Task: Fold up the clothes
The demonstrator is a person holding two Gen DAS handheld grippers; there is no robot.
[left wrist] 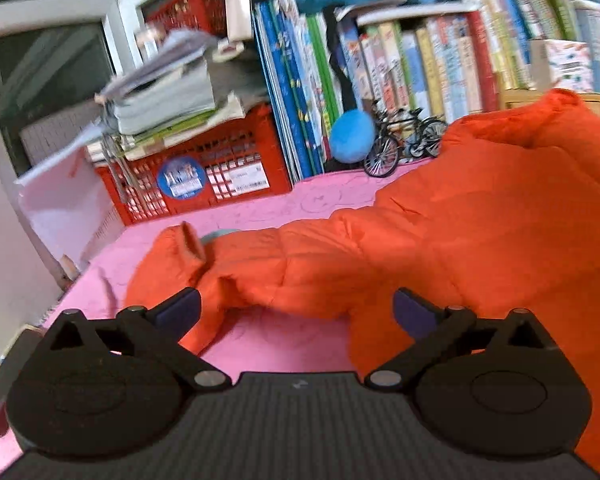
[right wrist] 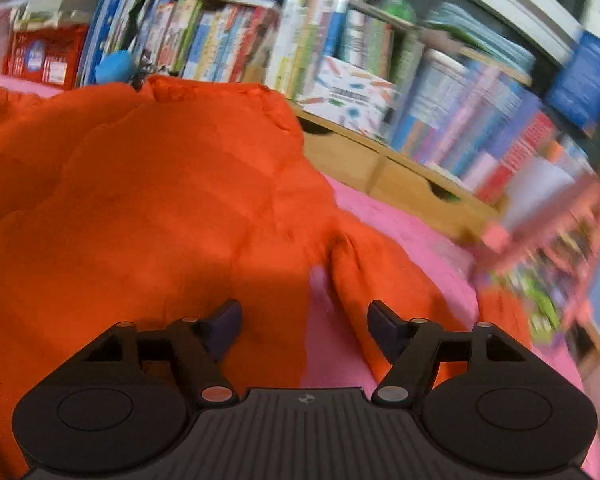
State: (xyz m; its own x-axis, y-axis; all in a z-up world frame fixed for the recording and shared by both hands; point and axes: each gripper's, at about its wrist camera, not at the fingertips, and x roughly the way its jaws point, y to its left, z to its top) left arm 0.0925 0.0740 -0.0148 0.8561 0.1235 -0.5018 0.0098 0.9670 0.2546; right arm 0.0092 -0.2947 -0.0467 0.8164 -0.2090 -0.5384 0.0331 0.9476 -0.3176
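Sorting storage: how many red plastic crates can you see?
1, maybe 2: a red crate stands on the pink surface left of the books; another seems half-hidden behind it.

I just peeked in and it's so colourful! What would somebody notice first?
The big puffy orange jacket jumps out first, spread across the pink cover in front of both open grippers. Behind it stands a long row of books, with a red crate at the left and a little toy bicycle beside it.
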